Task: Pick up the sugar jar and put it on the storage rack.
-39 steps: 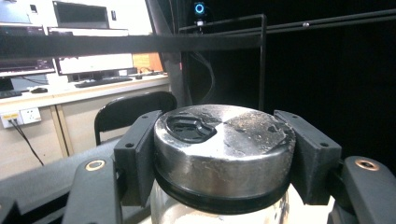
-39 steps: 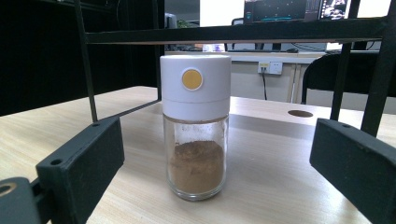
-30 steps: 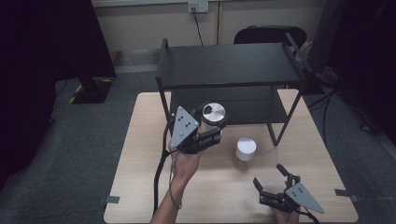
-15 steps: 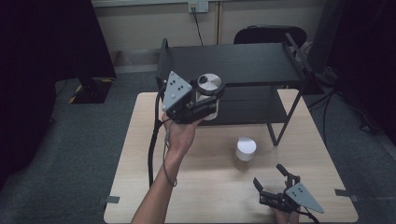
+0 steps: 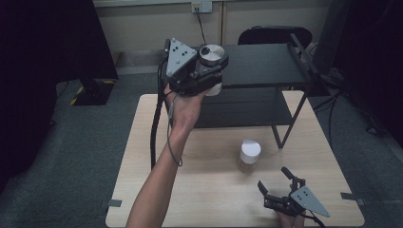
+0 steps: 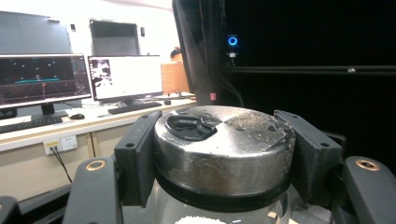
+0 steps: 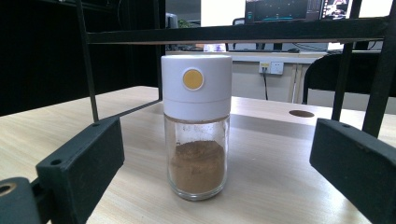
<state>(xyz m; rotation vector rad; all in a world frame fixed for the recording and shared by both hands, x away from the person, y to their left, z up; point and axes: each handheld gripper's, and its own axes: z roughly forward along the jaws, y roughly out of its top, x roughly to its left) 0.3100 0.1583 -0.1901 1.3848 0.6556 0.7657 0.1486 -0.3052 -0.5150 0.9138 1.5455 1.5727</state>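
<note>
My left gripper [image 5: 211, 71] is raised high at the left end of the black shelf rack's [image 5: 266, 61] top shelf, shut on a glass jar with a steel lid [image 5: 212, 55]. In the left gripper view the jaws press both sides of the steel lid [image 6: 224, 147], with white grains showing in the glass below. My right gripper [image 5: 278, 185] rests low near the table's front right edge, open. A glass shaker with a white cap [image 5: 249, 154] stands on the table ahead of it; in the right gripper view this shaker [image 7: 197, 126], holding brown powder, stands upright beyond the spread jaws.
The wooden table [image 5: 142, 156] carries the two-tier rack at its far side. A black chair [image 5: 273, 35] stands behind the rack. A cable trails from the left gripper down along the forearm [image 5: 154, 137].
My left gripper has lifted the steel-lidded jar from just above the table up to the level of the rack's top shelf. The right gripper and the white-capped shaker have stayed put.
</note>
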